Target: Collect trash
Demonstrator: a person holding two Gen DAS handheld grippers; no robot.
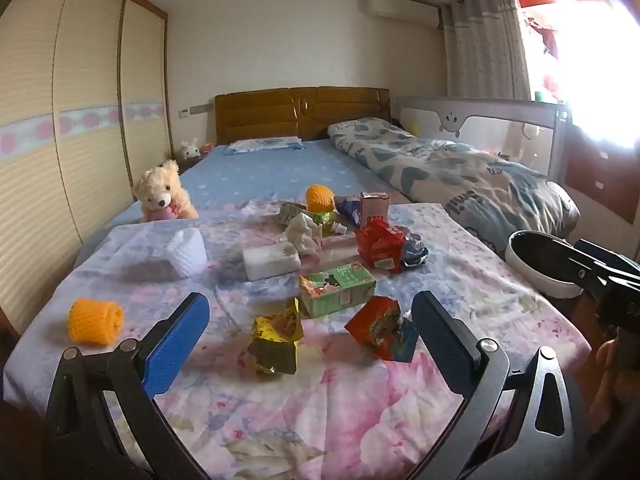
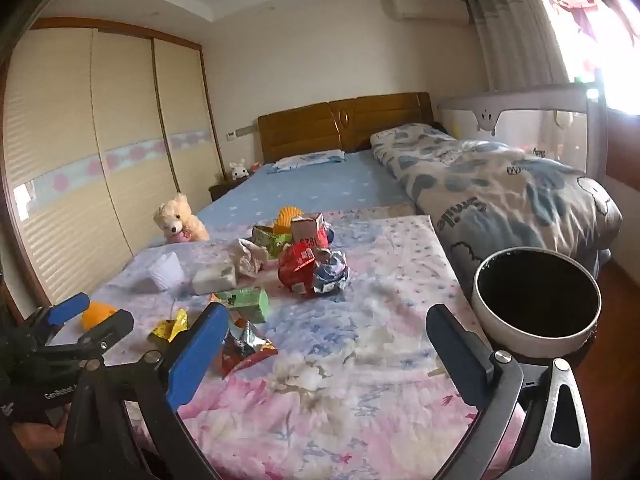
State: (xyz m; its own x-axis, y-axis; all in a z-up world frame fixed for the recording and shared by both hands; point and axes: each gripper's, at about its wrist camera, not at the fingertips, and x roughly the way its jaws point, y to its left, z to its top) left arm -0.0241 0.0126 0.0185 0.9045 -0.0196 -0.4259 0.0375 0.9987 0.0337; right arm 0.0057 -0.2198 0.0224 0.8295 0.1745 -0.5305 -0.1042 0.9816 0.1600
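Trash lies scattered on the floral sheet at the foot of the bed. Nearest my open left gripper (image 1: 310, 332) are a yellow wrapper (image 1: 276, 344), a red wrapper (image 1: 380, 332) and a green carton (image 1: 338, 288). Further back lie a red carton (image 1: 378, 244), a white foam block (image 1: 272, 262), crumpled tissue (image 1: 304, 232) and two orange foam nets (image 1: 96, 320). My right gripper (image 2: 326, 344) is open and empty above the sheet; the red wrapper (image 2: 244, 350) lies by its left finger. A white bin with a dark inside (image 2: 536, 300) stands at the bed's right edge.
A teddy bear (image 1: 164, 194) sits at the bed's left side, by a white foam net (image 1: 188, 254). A folded quilt (image 1: 460, 168) lies on the right half. A wardrobe (image 1: 60, 140) lines the left wall. A crib rail (image 1: 480, 120) and drawers stand right.
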